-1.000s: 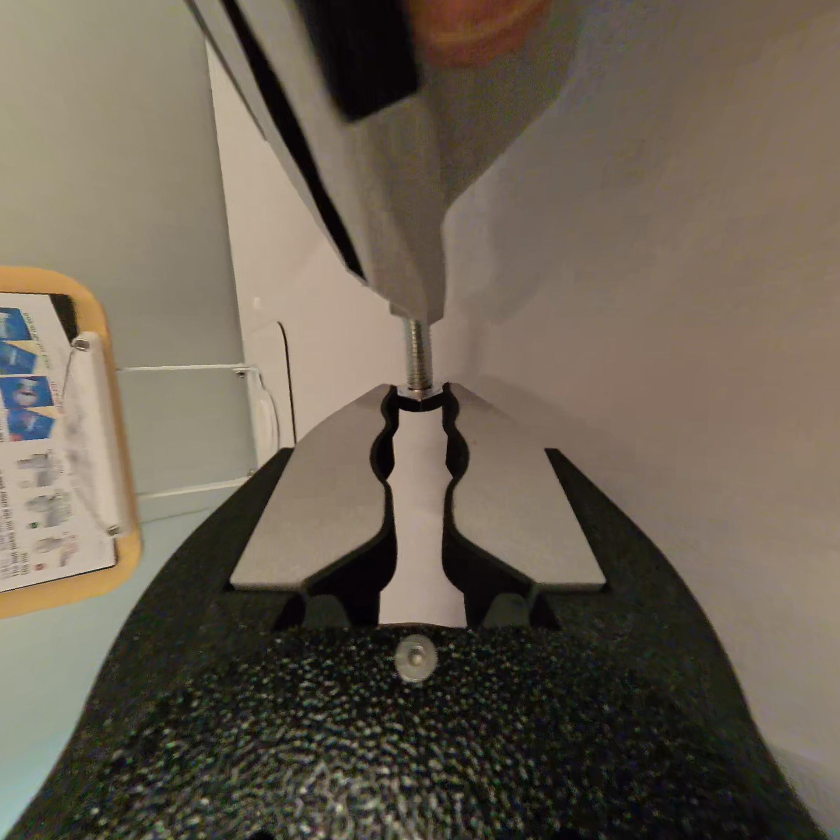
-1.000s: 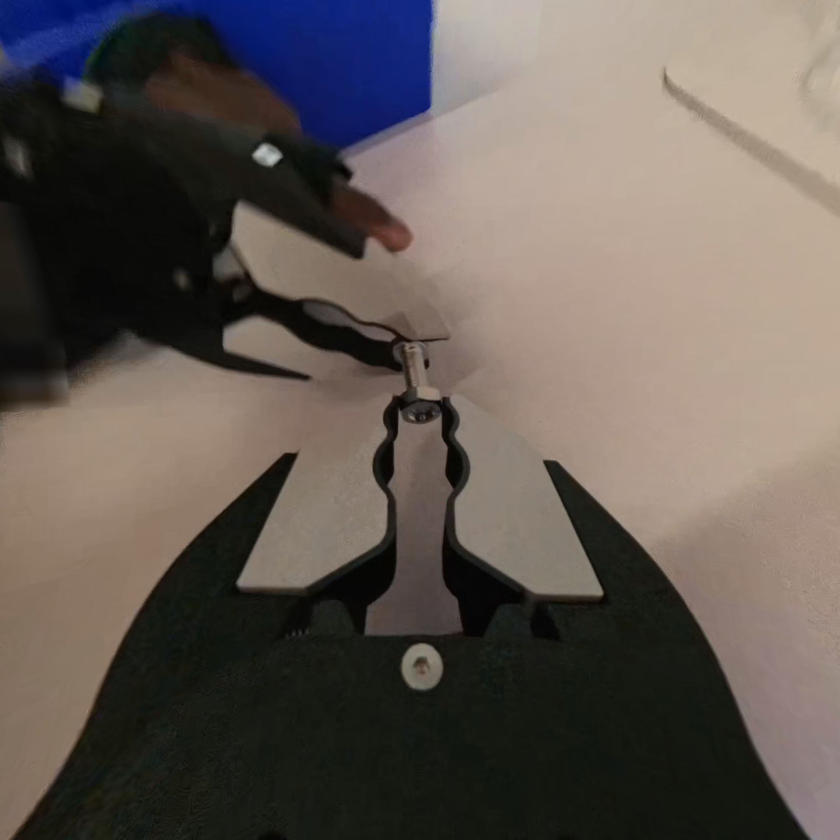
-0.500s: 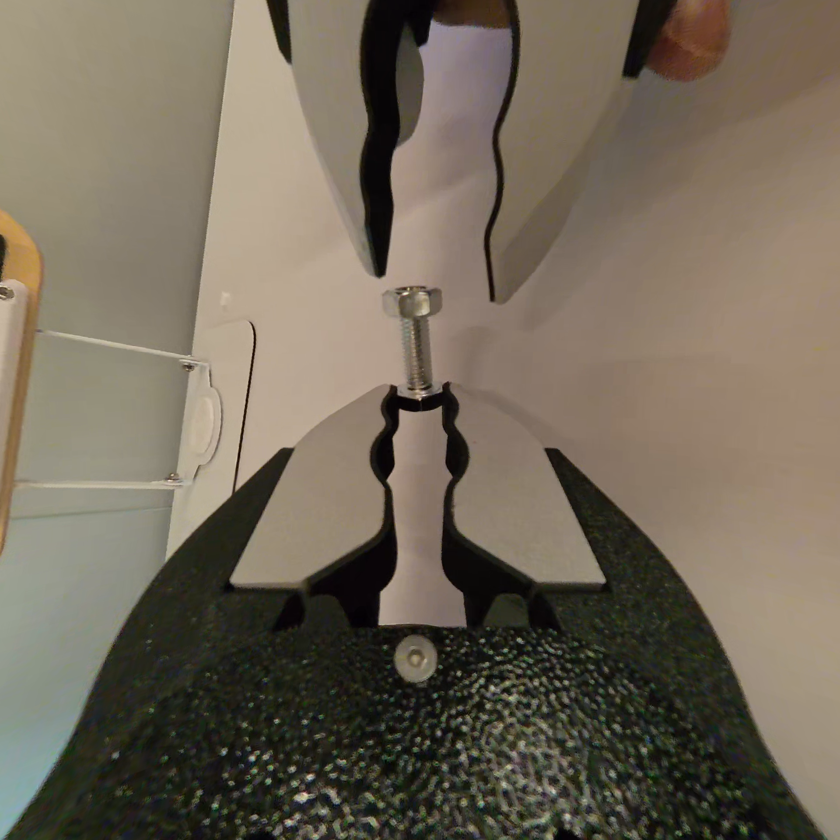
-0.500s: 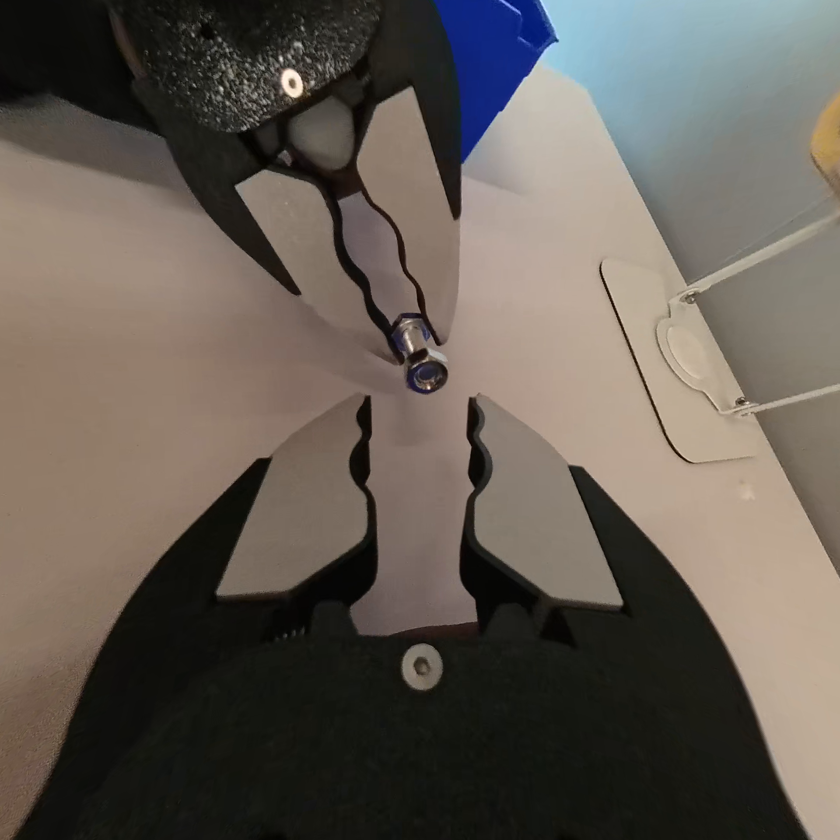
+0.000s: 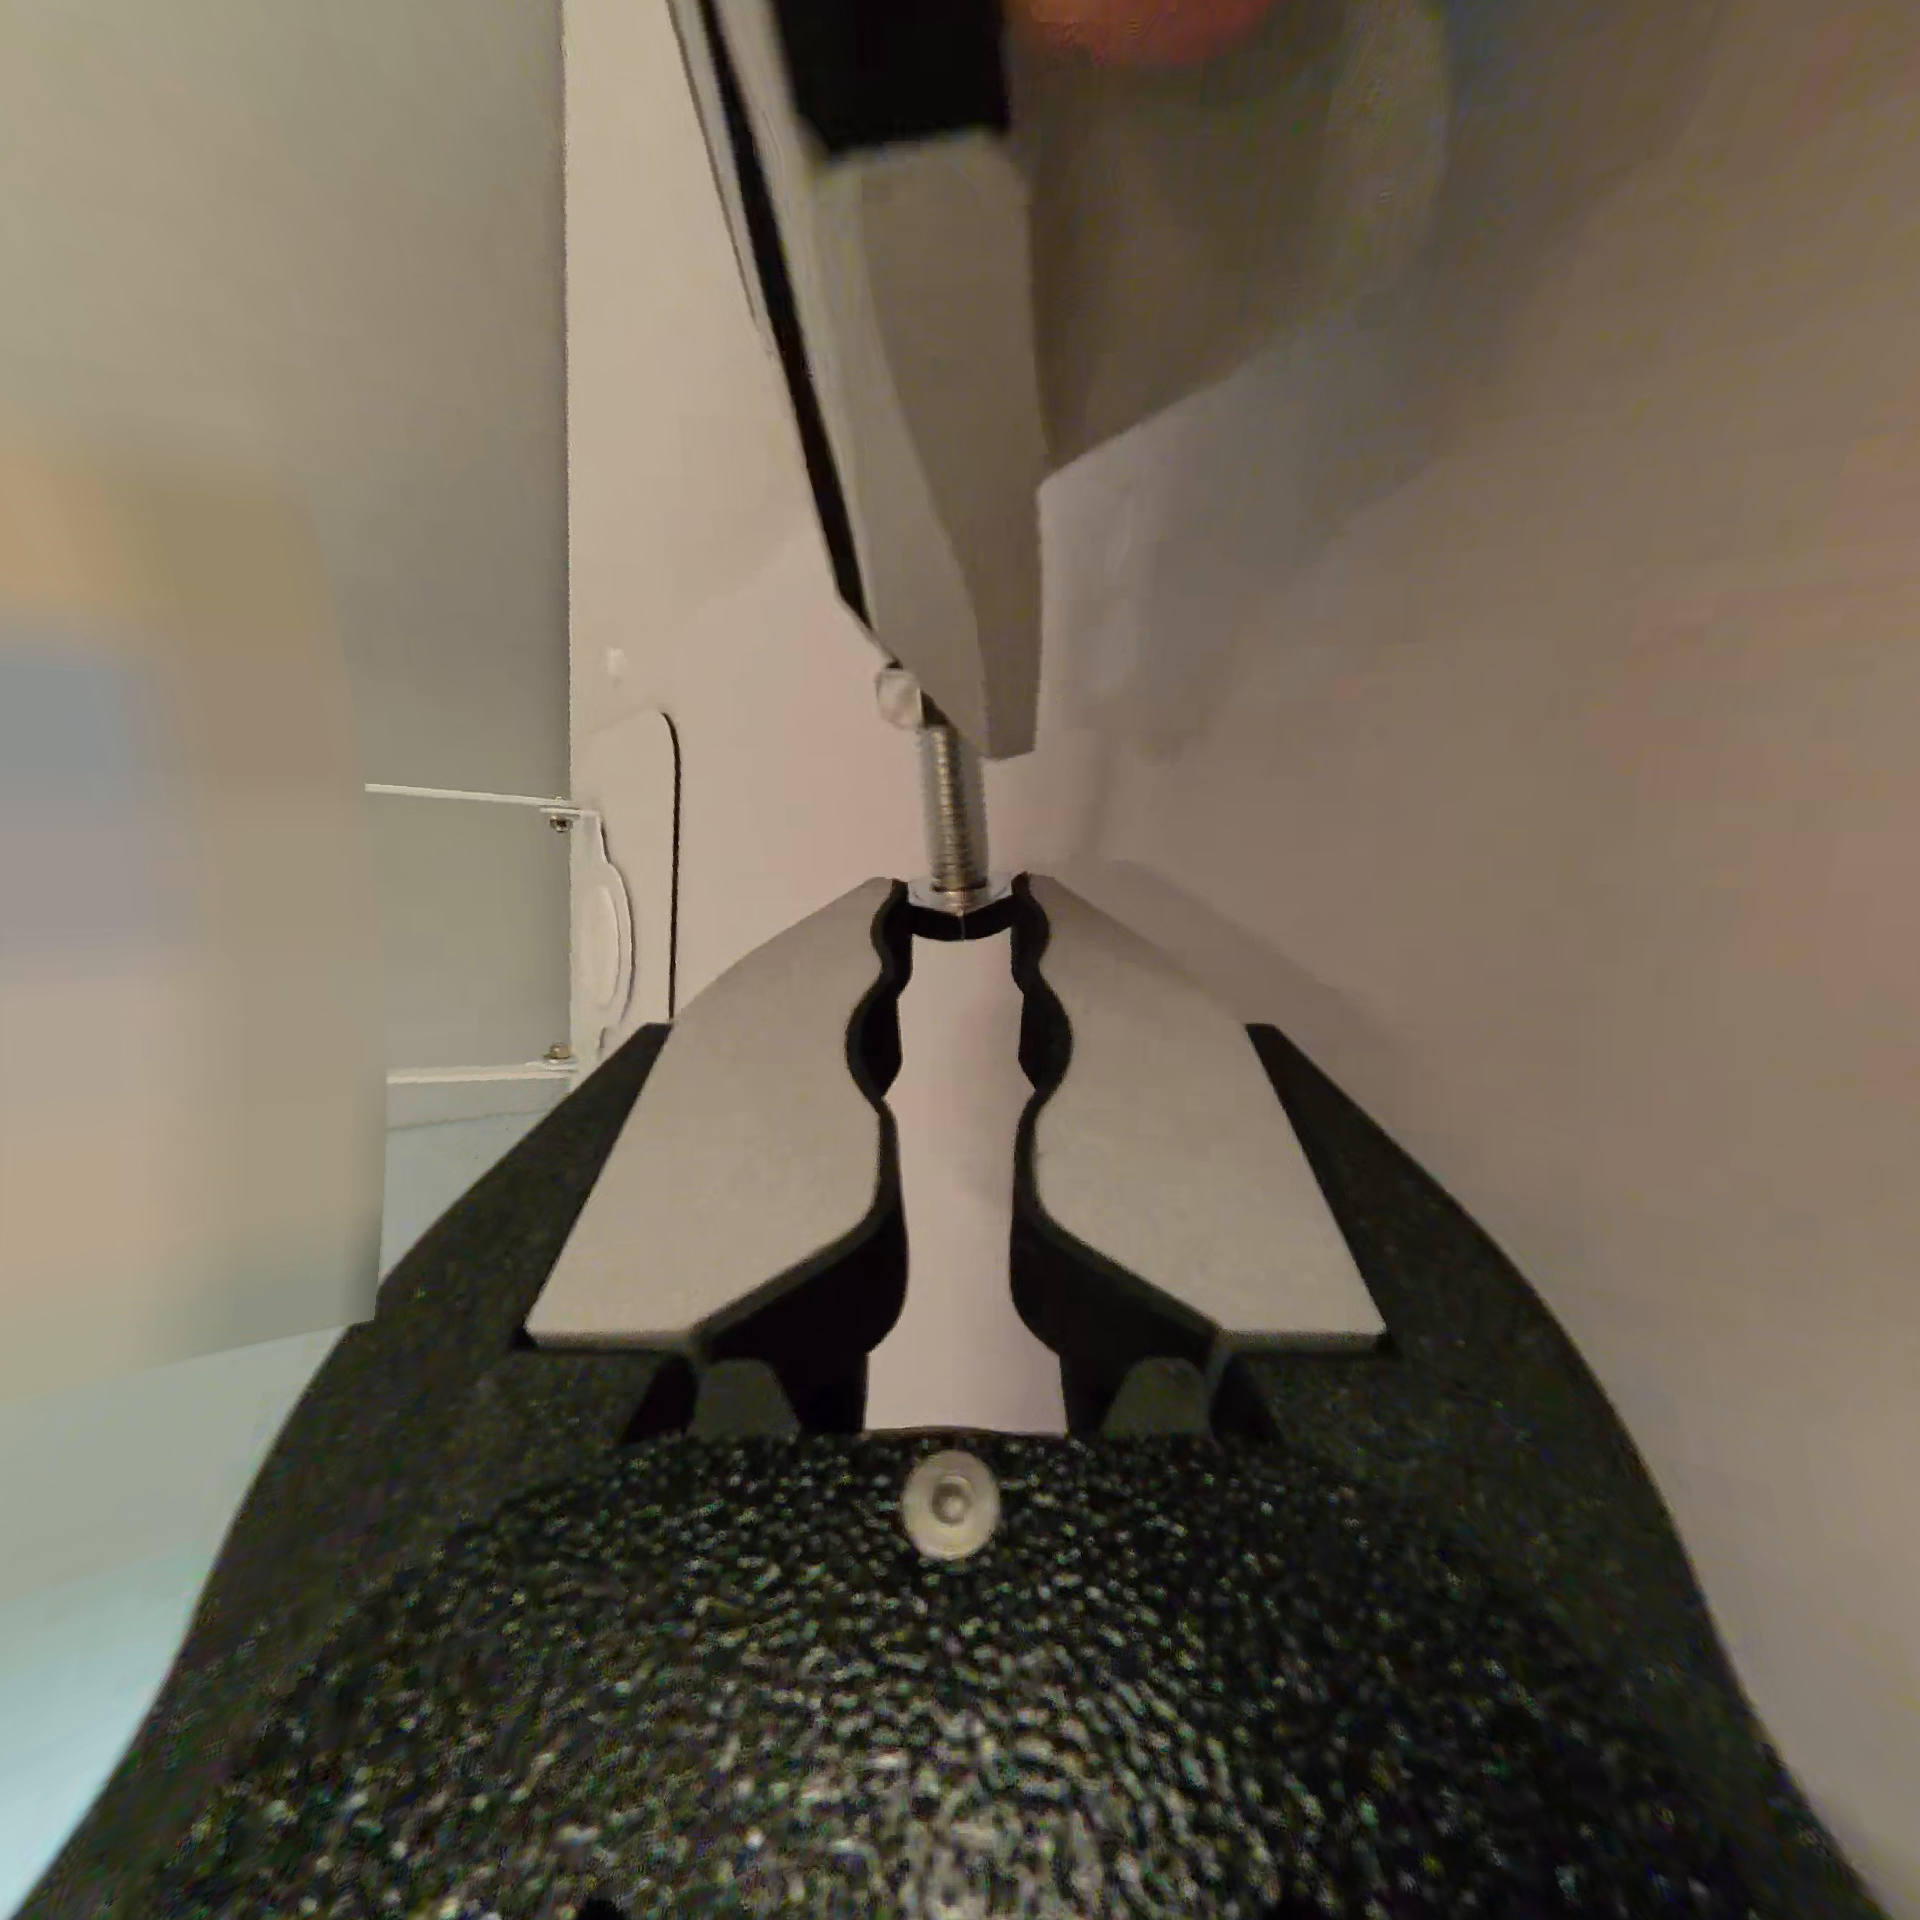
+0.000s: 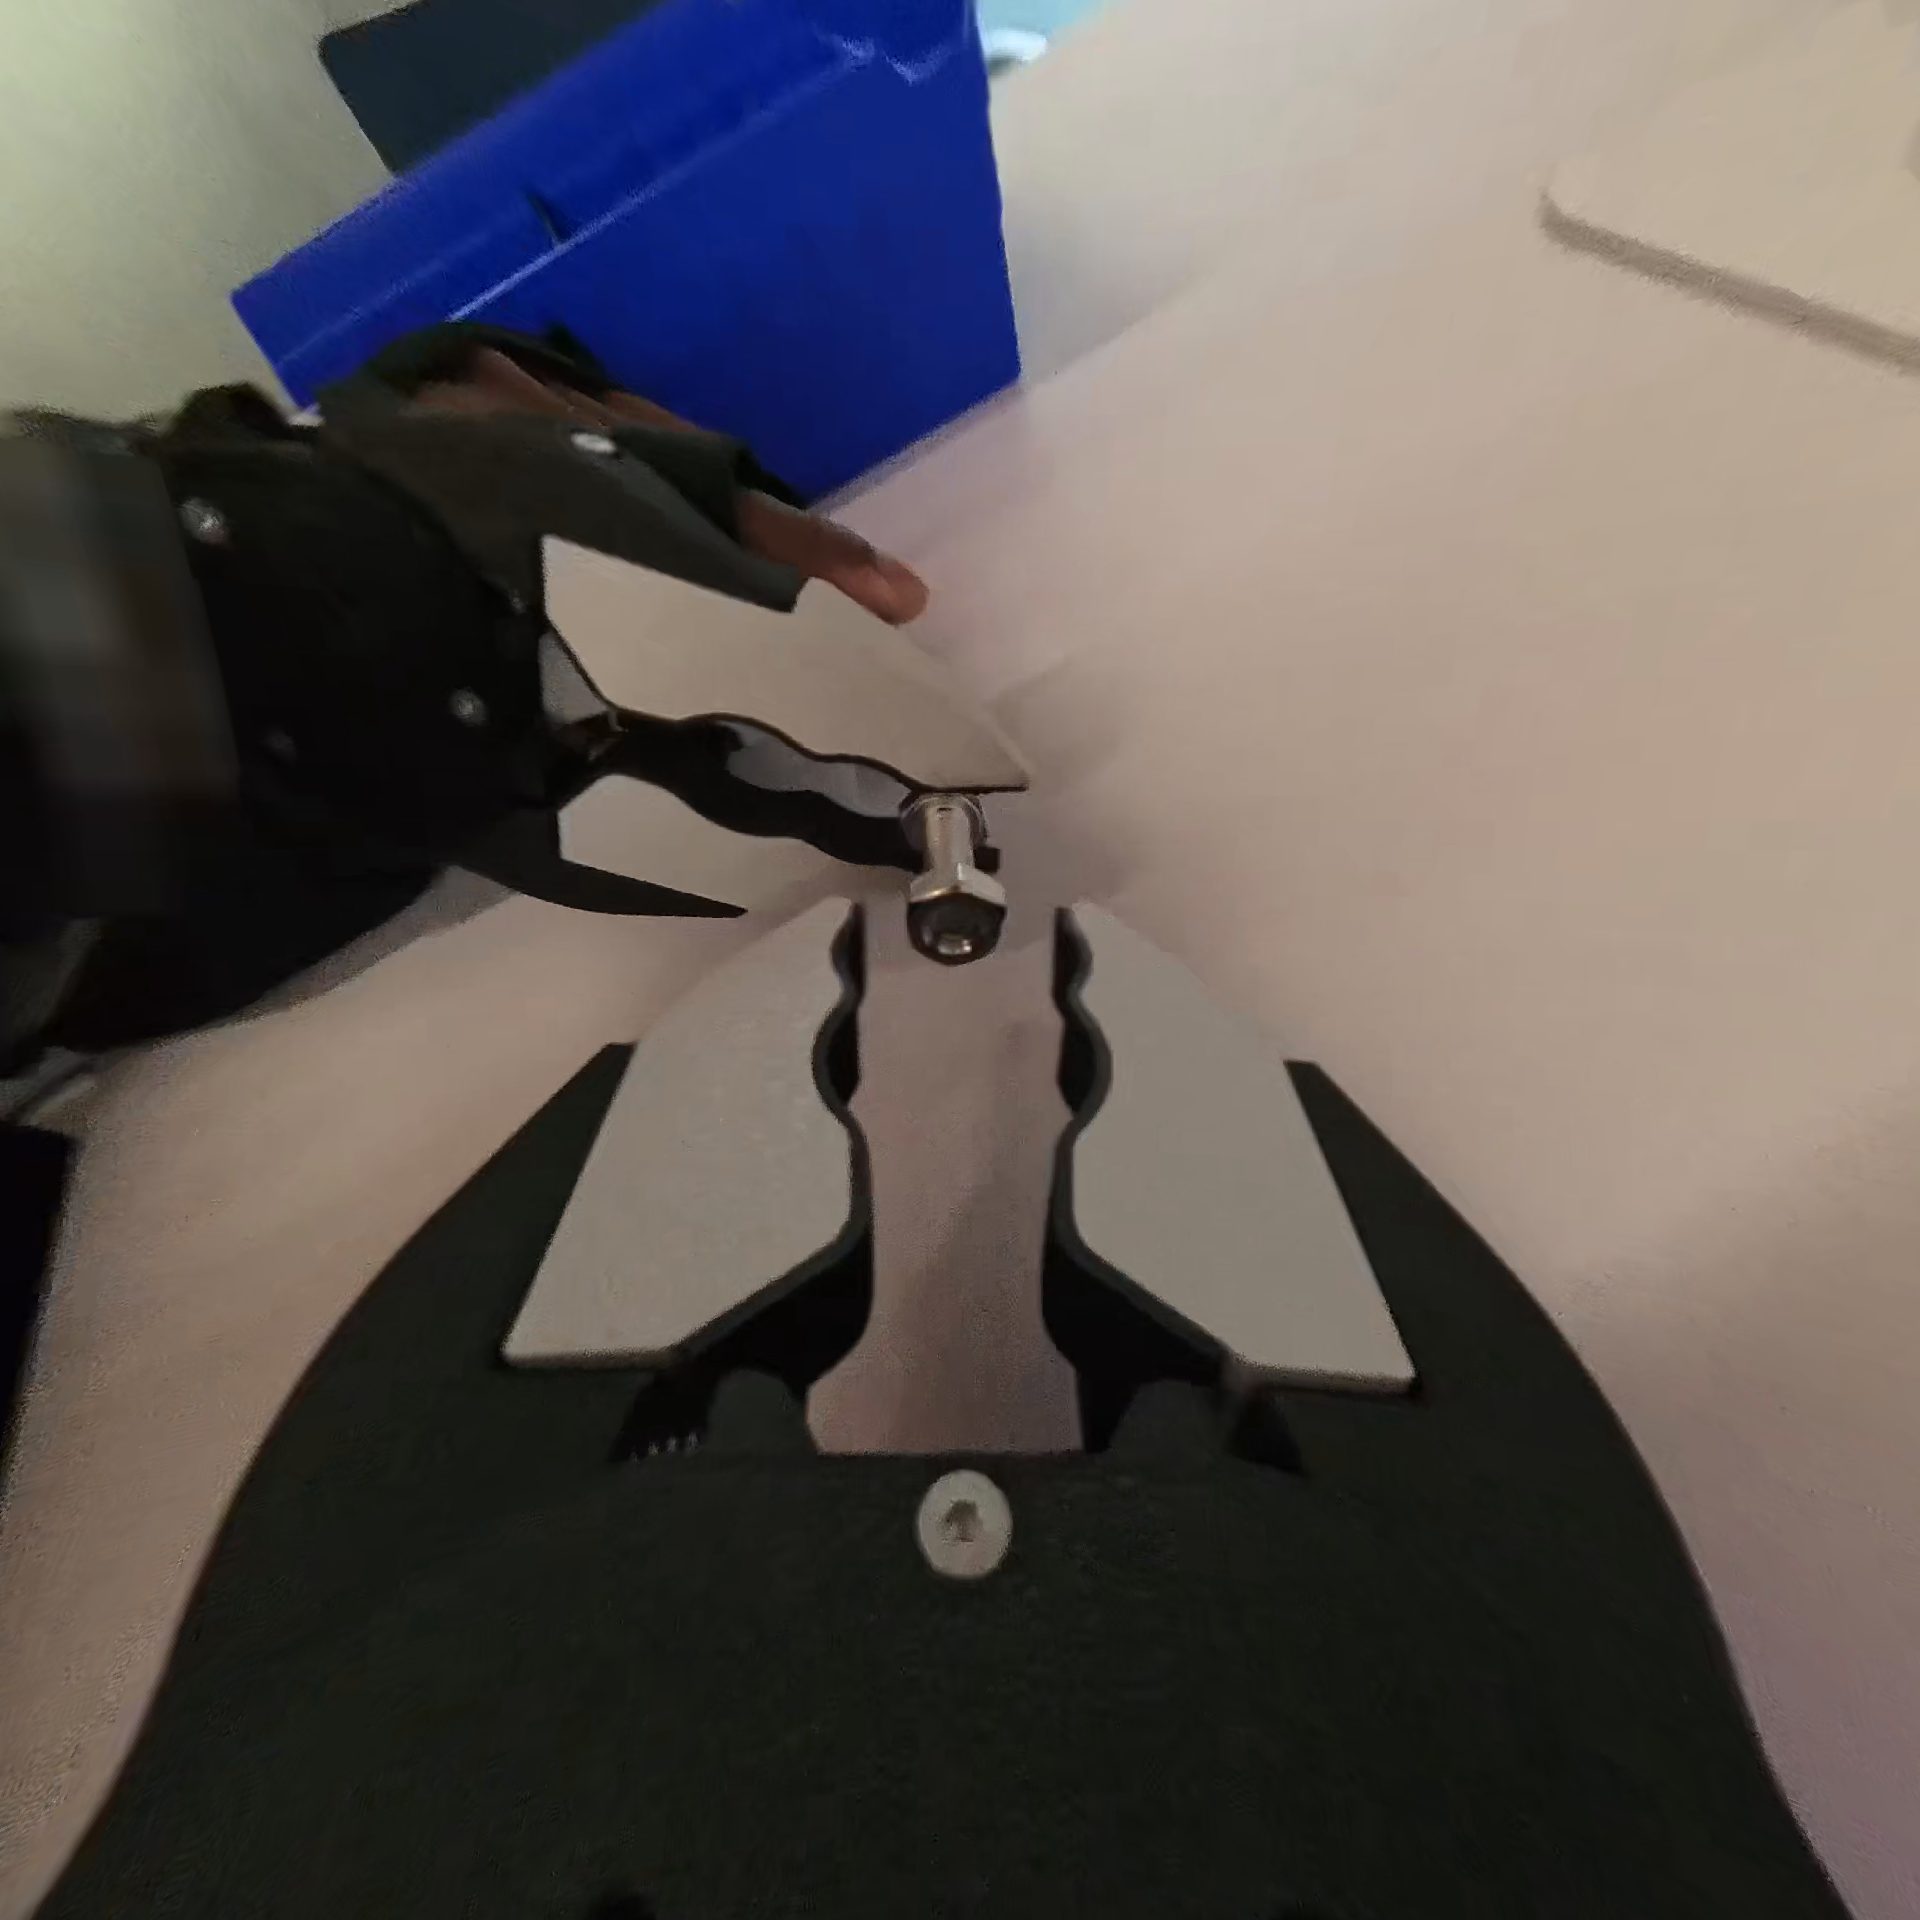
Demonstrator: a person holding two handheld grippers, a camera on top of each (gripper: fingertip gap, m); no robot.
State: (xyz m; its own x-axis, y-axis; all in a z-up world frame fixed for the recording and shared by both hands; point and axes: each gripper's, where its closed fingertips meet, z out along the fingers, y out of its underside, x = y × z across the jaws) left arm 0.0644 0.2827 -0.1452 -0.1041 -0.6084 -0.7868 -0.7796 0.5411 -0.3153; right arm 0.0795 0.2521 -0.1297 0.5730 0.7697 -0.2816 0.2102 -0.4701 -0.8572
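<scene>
Left gripper (image 5: pixel 958 906) clamped on the head of a silver bolt (image 5: pixel 951 810), both fingertips pressing the hex head, threaded shank standing straight out past the tips. Seen in the right wrist view as a black body (image 6: pixel 312 675) coming in from the left, held by a hand (image 6: pixel 831 566) with one finger stretched forward over the upper plate.

Right gripper (image 6: pixel 956 920) partly open, fingertips parted to either side of a nut (image 6: pixel 954 920) at the far end of the bolt. Clear gap visible between each pad and the nut in the right wrist view, so nothing gripped. In the left wrist view, the same gripper reaching down from above edge-on, its grey fingers (image 5: pixel 966 623) covering most of the nut (image 5: pixel 899 696); only a small pale corner showing to the left of them. Contact there hard to judge because of the angle.

Bolt held in the air above a pale table (image 6: pixel 1455 727), between the two grippers, which meet nearly tip to tip.

Blue box (image 6: pixel 727 239) on the table behind the left gripper. Flat white plate (image 5: pixel 623 852) with a clear stand screwed to it at the table's edge, near a grey wall (image 5: pixel 260 416). Motion blur over the background in both views.
</scene>
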